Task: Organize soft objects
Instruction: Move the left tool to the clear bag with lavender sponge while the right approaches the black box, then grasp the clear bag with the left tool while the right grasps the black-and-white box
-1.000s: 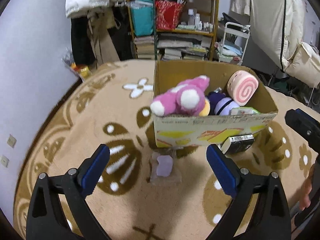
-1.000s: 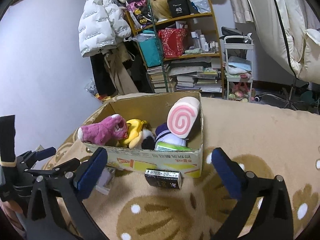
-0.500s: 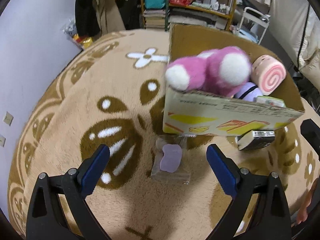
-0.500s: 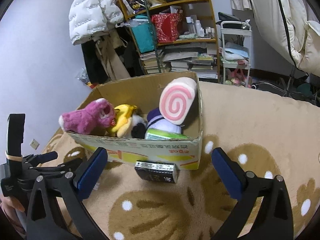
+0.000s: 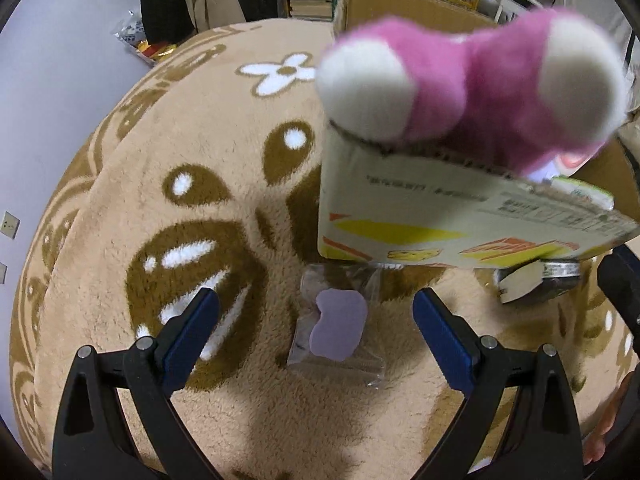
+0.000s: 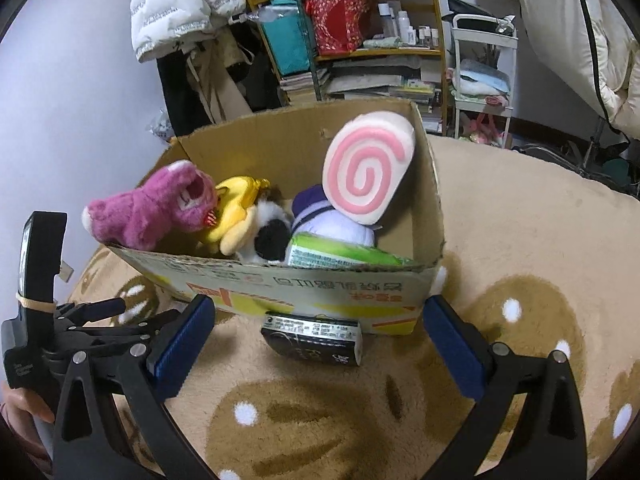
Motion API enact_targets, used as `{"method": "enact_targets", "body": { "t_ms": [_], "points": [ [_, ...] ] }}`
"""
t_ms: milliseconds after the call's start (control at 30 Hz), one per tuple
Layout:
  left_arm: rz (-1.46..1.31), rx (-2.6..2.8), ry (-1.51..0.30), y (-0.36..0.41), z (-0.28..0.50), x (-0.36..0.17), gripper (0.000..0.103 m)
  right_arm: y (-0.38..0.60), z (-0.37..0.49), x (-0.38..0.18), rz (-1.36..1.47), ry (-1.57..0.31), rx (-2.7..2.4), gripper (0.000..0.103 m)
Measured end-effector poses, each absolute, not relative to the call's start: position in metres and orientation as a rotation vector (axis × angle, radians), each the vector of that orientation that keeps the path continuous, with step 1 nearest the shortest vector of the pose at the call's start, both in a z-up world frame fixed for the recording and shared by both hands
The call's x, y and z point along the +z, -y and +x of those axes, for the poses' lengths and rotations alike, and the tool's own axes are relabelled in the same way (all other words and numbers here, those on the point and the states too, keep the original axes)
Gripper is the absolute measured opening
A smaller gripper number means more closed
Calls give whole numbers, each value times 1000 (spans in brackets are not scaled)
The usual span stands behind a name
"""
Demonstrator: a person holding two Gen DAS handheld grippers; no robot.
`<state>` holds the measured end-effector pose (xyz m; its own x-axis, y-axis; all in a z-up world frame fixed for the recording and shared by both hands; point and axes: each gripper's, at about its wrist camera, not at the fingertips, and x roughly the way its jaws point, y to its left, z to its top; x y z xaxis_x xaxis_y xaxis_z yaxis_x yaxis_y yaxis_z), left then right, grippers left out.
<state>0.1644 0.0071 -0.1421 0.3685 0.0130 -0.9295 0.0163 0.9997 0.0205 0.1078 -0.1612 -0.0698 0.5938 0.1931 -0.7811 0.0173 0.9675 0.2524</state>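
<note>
A cardboard box (image 6: 312,284) on the carpet holds soft toys: a pink plush bear (image 6: 156,208), a yellow plush (image 6: 236,208), a purple plush (image 6: 336,224) and a pink swirl cushion (image 6: 368,168). In the left wrist view the bear (image 5: 472,80) hangs over the box rim (image 5: 460,216). A lilac soft pad in a clear bag (image 5: 338,328) lies on the carpet between the fingers of my open, empty left gripper (image 5: 316,328). My right gripper (image 6: 316,348) is open and empty, its fingers either side of a black packet (image 6: 312,340) at the foot of the box.
A beige and brown flower-pattern carpet (image 6: 520,240) covers the floor. A cluttered shelf (image 6: 360,40), a white cart (image 6: 484,80) and hanging coats (image 6: 184,8) stand behind the box. The left gripper's body (image 6: 40,320) shows at the left of the right wrist view.
My left gripper has moved forward and down toward the bagged lilac pad, which now lies between its fingers. My right gripper has moved closer to the box and the black packet.
</note>
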Motion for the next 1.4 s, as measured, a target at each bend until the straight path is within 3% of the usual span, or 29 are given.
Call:
{"method": "enact_targets", "body": {
  "t_ms": [1067, 1300, 1400],
  "points": [
    [-32, 49, -1191, -15, 149, -157, 96, 156, 114, -103, 269, -1046, 86, 103],
    [1, 32, -1239, -7, 150, -168, 84, 157, 112, -106, 309, -1058, 102, 102],
    [-3, 25, -1237, -6, 149, -168, 79, 156, 113, -107, 294, -1065, 99, 96]
  ]
}}
